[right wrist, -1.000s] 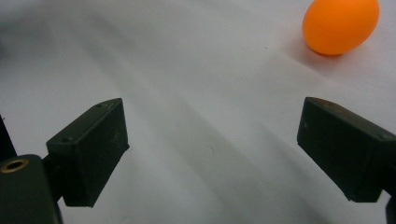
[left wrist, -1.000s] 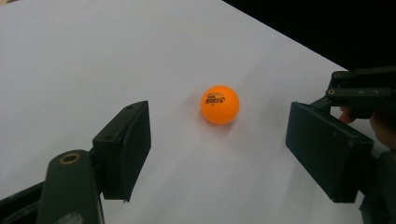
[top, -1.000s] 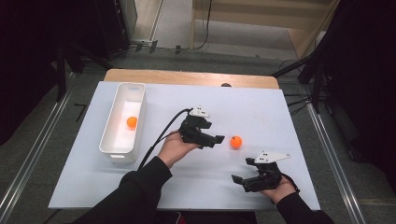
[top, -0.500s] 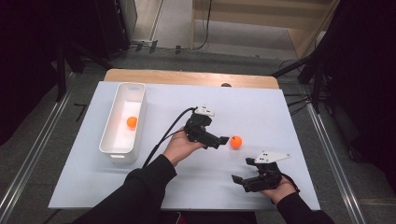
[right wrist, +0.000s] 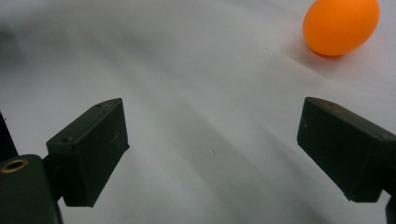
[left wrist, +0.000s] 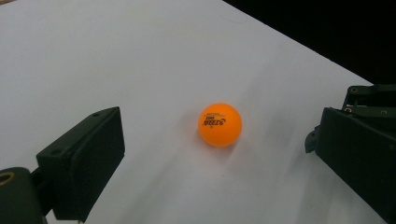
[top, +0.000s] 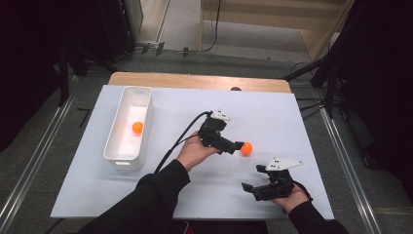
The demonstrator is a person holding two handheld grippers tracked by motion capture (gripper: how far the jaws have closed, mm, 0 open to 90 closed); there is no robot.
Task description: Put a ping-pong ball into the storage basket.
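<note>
Left gripper: held in the person's left hand over the middle of the white table; its tips point toward the loose ball.
Left jaws: spread wide apart, nothing between the pads, as its own view shows.
Loose ball: an orange ball with dark print, resting on the table just past the tips of the left jaws. In the left gripper view the ball lies ahead of the gap and roughly centred between the two jaws, touching neither.
Right gripper: held in the right hand near the table's front edge, well apart from the left one.
Right jaws: also wide apart and empty; its own view has bare table between them.
Ball from the right jaws: the ball sits far ahead and off toward the right-hand jaw, outside the gap.
Bin: a white oblong bin to the far side of the left gripper's wrist, well away from both sets of jaws.
Second ball: orange, lying inside the bin near its middle.
Cable: black, trailing from the left gripper back across the table.
</note>
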